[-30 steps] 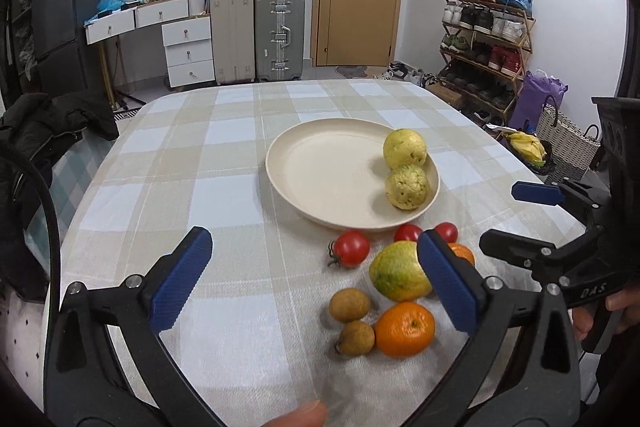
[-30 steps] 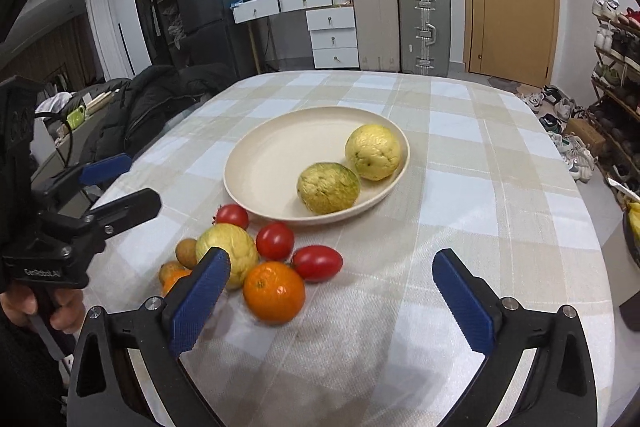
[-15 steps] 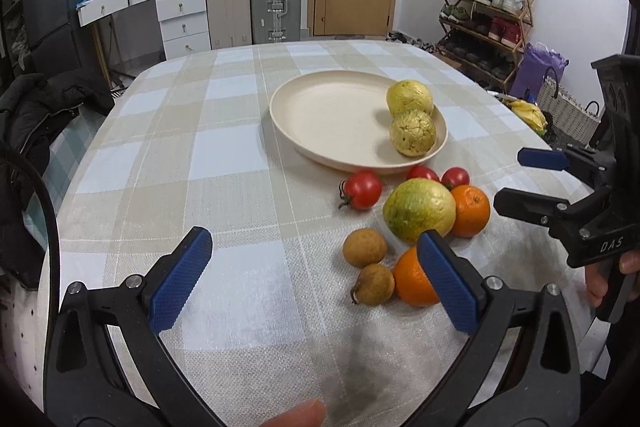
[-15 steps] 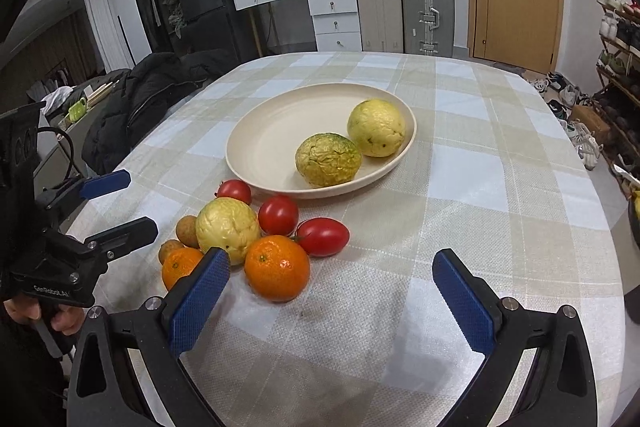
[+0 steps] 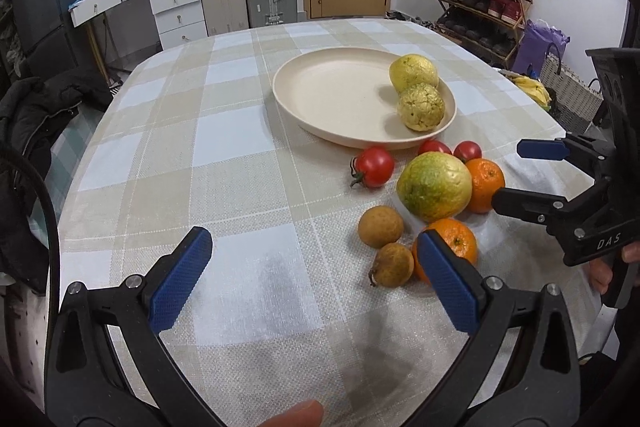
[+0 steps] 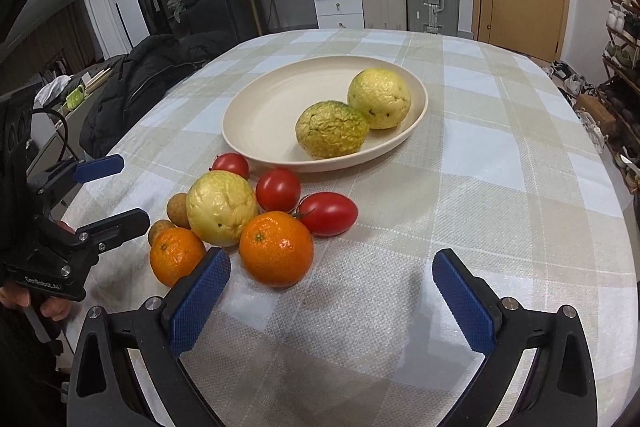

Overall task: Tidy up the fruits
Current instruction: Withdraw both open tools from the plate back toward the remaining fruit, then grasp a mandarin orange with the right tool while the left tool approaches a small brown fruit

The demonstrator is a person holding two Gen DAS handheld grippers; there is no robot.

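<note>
Now, farthest left in the right wrist view, the left gripper (image 6: 108, 191) hangs spread wide and grasps nothing. Beside it on the checked tablecloth (image 6: 500, 187) lies the fruit cluster: two brown longans (image 6: 178, 205), partly hidden behind a dimpled orange (image 6: 177, 255) and a wrinkled yellow-green guava (image 6: 222, 209), then a second orange (image 6: 276, 247), two round tomatoes (image 6: 278, 189) and an oval tomato (image 6: 329, 213). Behind them the cream plate (image 6: 260, 119) holds two puckered yellow-green fruits (image 6: 332, 129) touching each other. Nearest the camera, the right gripper (image 6: 330, 297) is released too, its blue pads (image 6: 462, 305) empty; the left pad covers part of the near orange.
</note>
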